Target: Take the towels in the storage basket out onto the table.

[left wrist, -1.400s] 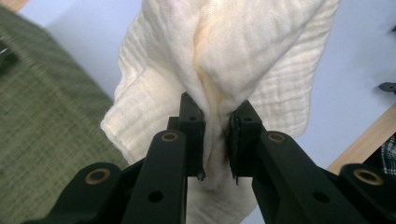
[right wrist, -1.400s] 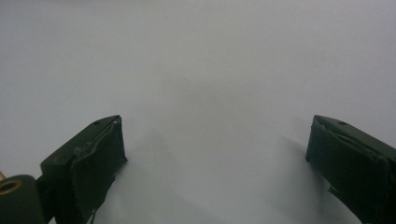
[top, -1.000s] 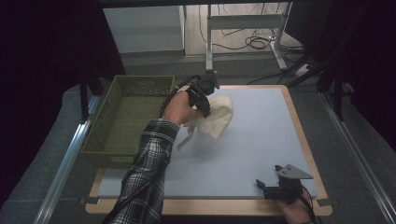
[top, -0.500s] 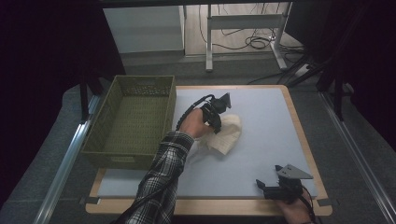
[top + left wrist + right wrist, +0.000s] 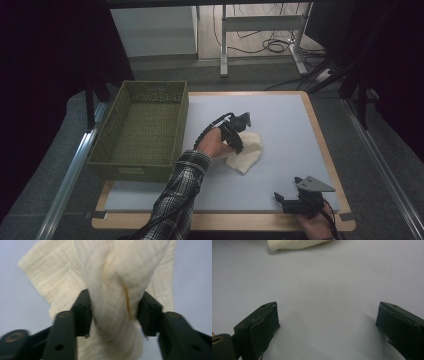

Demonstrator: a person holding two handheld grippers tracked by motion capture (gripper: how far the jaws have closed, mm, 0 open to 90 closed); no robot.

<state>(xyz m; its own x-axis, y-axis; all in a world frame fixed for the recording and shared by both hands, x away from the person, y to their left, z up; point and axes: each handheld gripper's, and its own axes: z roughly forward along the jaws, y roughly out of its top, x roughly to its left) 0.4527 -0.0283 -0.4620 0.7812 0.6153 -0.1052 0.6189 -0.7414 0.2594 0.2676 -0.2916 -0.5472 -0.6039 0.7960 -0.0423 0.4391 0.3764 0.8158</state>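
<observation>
The left gripper [image 5: 243, 131] sits over a cream cloth [image 5: 246, 153] that lies crumpled on the pale blue-grey mat [image 5: 280, 120]. In the left gripper view, the cloth [image 5: 110, 285] is a soft, loosely woven fabric with a fine ribbed grain, bunched into a thick rounded fold that runs between the two black jaws, with flatter layers spreading out beyond and to either side of them. The jaws have just been opening; they now stand partly apart with the fold between them, its sides brushing the flat matte pads, though the fabric does not look squeezed.

The right gripper [image 5: 295, 202] rests near the table's wooden front edge, well apart from the cloth. Its blocky jaws, faced with worn dark padding, are spread wide over bare smooth mat, with a rounded edge of the cloth [image 5: 294, 244] far ahead of them.

To the left of the left gripper stands a rectangular olive-green basket [image 5: 115, 162] with woven, perforated walls.
</observation>
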